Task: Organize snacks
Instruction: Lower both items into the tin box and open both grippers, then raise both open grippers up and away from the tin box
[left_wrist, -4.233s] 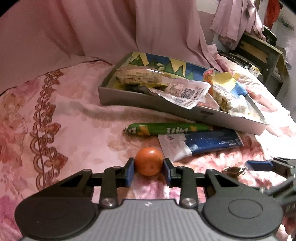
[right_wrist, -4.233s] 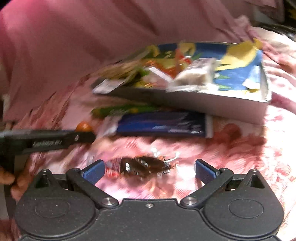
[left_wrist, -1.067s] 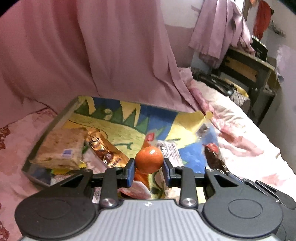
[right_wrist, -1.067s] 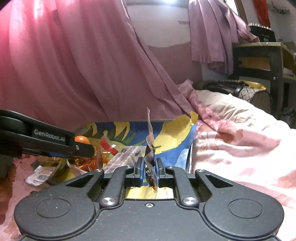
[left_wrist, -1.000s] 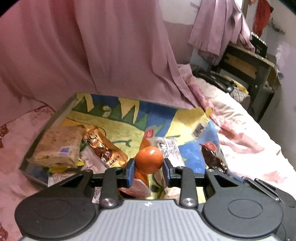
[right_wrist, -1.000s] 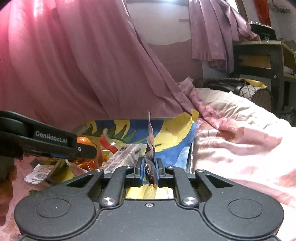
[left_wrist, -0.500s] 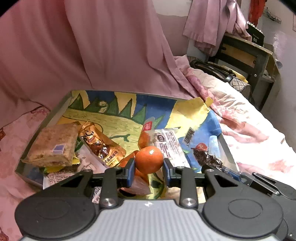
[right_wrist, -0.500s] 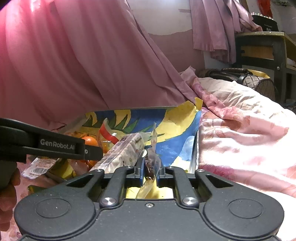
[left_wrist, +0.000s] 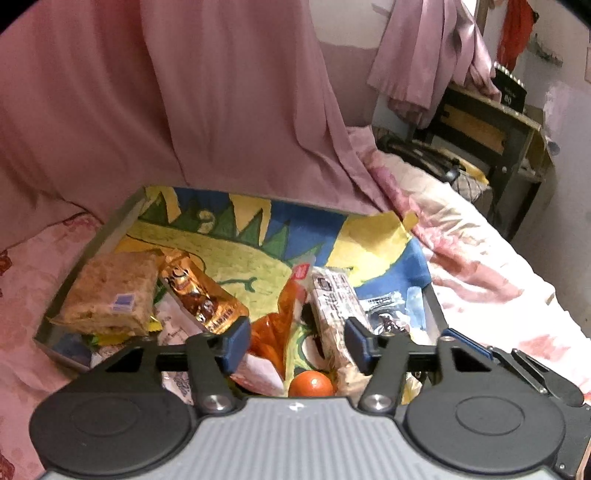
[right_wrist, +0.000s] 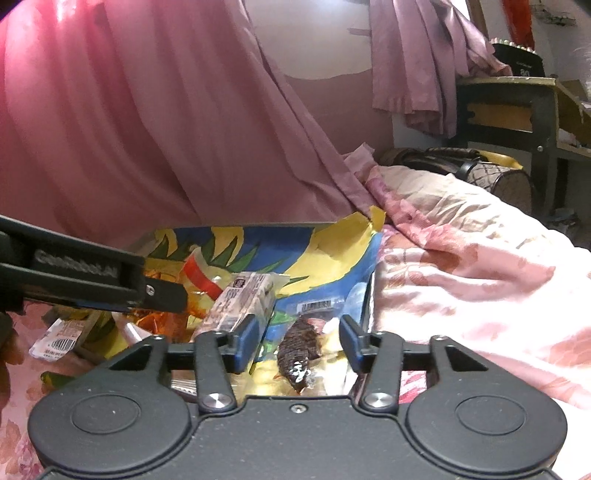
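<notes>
A grey tray (left_wrist: 110, 229) with a colourful lining holds several snack packets. My left gripper (left_wrist: 297, 345) hangs over its near edge and its jaws are opening. The small orange (left_wrist: 310, 384) lies loose in the tray below them, touching neither pad. My right gripper (right_wrist: 298, 345) is over the tray's right end (right_wrist: 369, 295), its jaws opening too. The dark brown snack in clear wrap (right_wrist: 297, 350) rests in the tray between the fingers, free of both pads. A long white packet (right_wrist: 243, 299) lies just left of it. In the right wrist view, my left gripper (right_wrist: 92, 280) reaches in from the left.
In the tray lie a wrapped sandwich (left_wrist: 110, 295), a gold packet (left_wrist: 201, 299) and an orange wrapper (left_wrist: 273, 328). A pink curtain (left_wrist: 221, 92) hangs behind. Rumpled floral bedding (right_wrist: 461, 258) spreads to the right, with a dark desk (left_wrist: 480, 122) beyond. A barcoded packet (right_wrist: 55, 339) lies left of the tray.
Both grippers have opened. The orange left the left pads and now lies in the tray. The brown snack dropped from the right pads onto the tray's lining.
</notes>
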